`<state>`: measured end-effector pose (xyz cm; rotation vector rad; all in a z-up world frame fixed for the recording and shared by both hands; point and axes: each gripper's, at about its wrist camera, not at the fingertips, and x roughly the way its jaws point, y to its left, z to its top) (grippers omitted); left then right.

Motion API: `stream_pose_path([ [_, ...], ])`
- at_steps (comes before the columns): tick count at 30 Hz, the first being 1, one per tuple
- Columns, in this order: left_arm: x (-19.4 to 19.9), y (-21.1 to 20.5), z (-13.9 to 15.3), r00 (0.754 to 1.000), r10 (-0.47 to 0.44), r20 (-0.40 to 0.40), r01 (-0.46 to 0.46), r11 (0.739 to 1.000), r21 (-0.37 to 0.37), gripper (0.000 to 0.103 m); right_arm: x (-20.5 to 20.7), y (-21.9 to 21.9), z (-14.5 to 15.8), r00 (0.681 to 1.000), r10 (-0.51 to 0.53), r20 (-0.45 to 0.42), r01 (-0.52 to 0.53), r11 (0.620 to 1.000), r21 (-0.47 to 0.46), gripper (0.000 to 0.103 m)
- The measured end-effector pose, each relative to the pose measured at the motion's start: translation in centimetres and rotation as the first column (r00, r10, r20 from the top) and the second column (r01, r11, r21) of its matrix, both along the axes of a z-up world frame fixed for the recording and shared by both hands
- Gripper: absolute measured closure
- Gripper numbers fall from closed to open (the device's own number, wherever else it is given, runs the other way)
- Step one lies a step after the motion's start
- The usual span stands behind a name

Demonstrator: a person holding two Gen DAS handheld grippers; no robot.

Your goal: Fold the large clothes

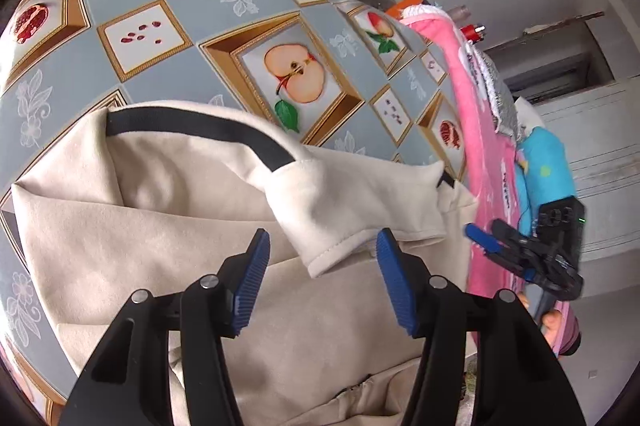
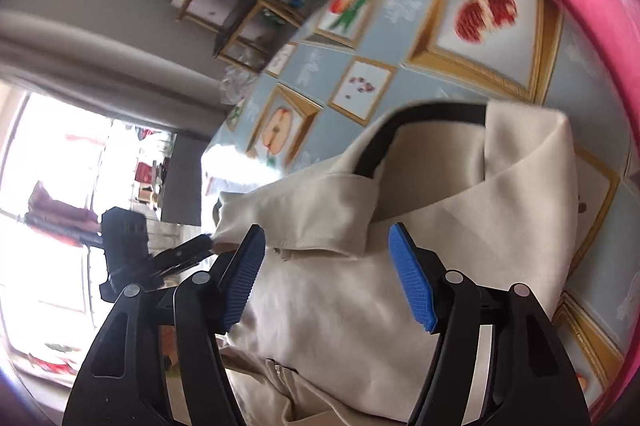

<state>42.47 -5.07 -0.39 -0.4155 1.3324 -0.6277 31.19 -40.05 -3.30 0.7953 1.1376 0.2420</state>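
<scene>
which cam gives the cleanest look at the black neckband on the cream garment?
Left wrist. The black neckband shows sharp there, as a long unbroken arc on the cream garment. Right wrist shows the same band, but motion-blurred and partly tucked behind a fold.

Our left claw [image 1: 322, 268] stands with its jaws spread wide, the ribbed blue pads [image 1: 252, 282] facing each other across a broad gap with nothing pinched between them. Our right claw [image 2: 326, 276] is spread just as wide, its blue pads [image 2: 414, 286] apart and gripping nothing. From the left wrist view we see the right claw [image 1: 486, 240] off to the side, and bare fingers [image 1: 554, 322] of our hand wrapped on its handle.
</scene>
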Motion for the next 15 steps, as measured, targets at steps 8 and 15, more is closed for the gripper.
stream_pose_path([
  [8,0.9,0.4,0.5,0.999,0.032,-0.023,-0.033,0.998,-0.055,0.042,1.8,0.2,-4.0,0.988,0.013,-0.156,0.006,0.993,0.117,0.04],
  [15,2.2,-2.0,-1.9,1.0,-0.002,-0.027,0.003,0.998,0.059,0.051,2.2,0.7,-4.6,0.982,0.065,-0.176,-0.036,0.987,0.159,0.062],
])
